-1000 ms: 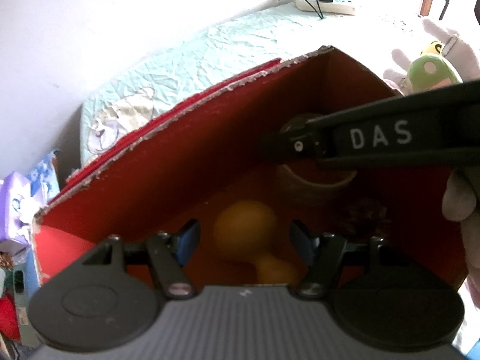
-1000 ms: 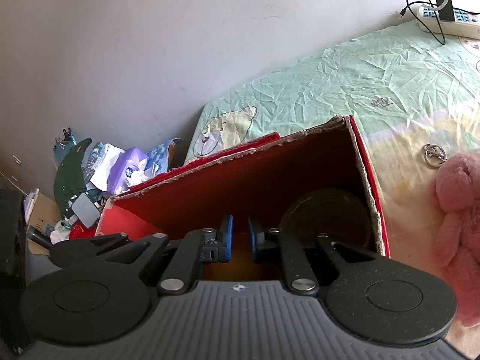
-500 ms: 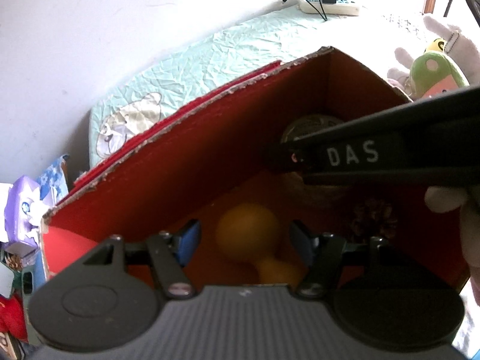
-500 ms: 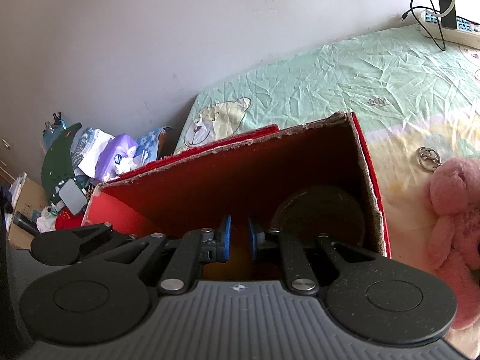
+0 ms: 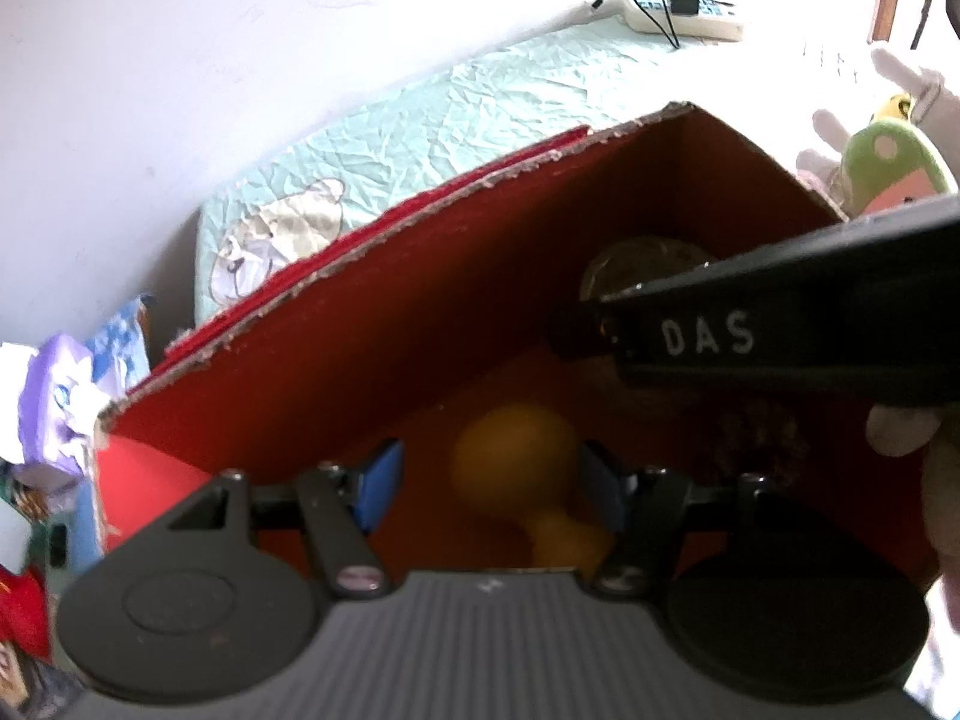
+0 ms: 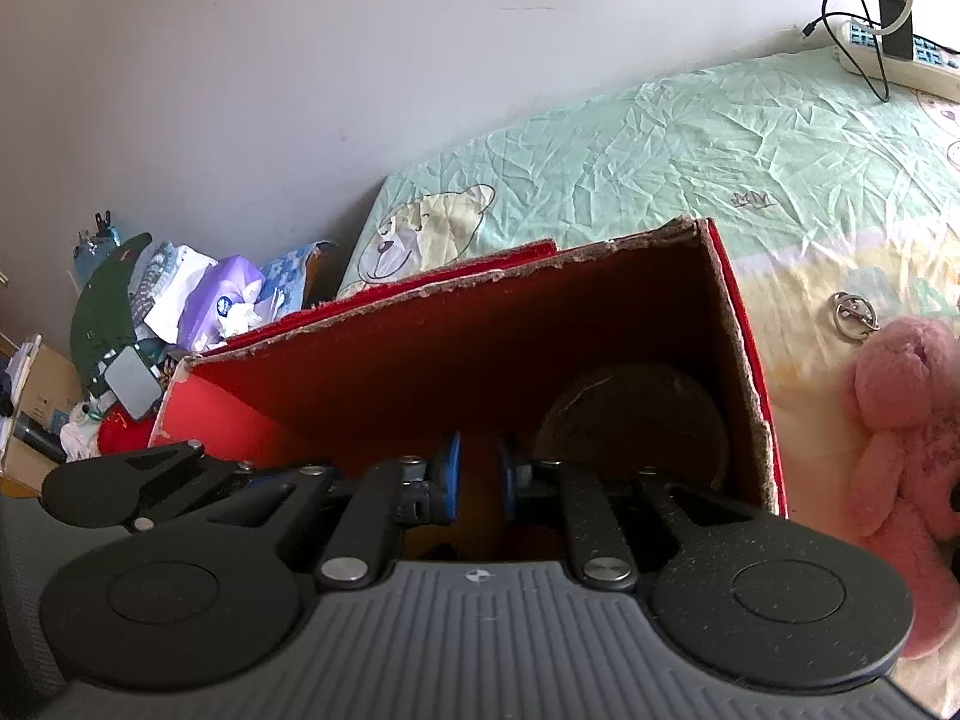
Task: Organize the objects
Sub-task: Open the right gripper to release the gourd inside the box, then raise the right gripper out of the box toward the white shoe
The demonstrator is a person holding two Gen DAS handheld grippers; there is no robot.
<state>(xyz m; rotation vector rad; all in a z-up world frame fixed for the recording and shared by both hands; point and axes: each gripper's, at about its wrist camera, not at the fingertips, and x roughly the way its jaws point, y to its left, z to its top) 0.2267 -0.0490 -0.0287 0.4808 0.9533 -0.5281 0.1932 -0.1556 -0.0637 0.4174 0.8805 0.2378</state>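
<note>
A red cardboard box [image 5: 372, 324] stands open on the bed. Inside it lie a blurred orange toy [image 5: 516, 462], a round metal tin [image 5: 648, 264] in the far right corner, and a dark brown lump [image 5: 759, 438]. My left gripper [image 5: 486, 480] hangs over the box, open wide. The orange toy shows below the gap between its pads, touching neither pad. My right gripper [image 6: 479, 474] points into the same box beside the tin [image 6: 630, 414]. Its jaws are opening from a narrow gap with nothing between them. Its black arm [image 5: 780, 330] crosses the left wrist view.
A pink plush [image 6: 900, 420] and a key ring [image 6: 852, 312] lie on the bed sheet [image 6: 690, 150] right of the box. A green plush [image 5: 888, 168] sits beyond it. A power strip [image 6: 888, 54] with cables lies at the far edge. Clutter [image 6: 198, 300] is piled on the left.
The gap between the right gripper's pads has widened slightly. In the left wrist view its arm sits lower, uncovering the top of the tin. The left gripper's jaws have not changed.
</note>
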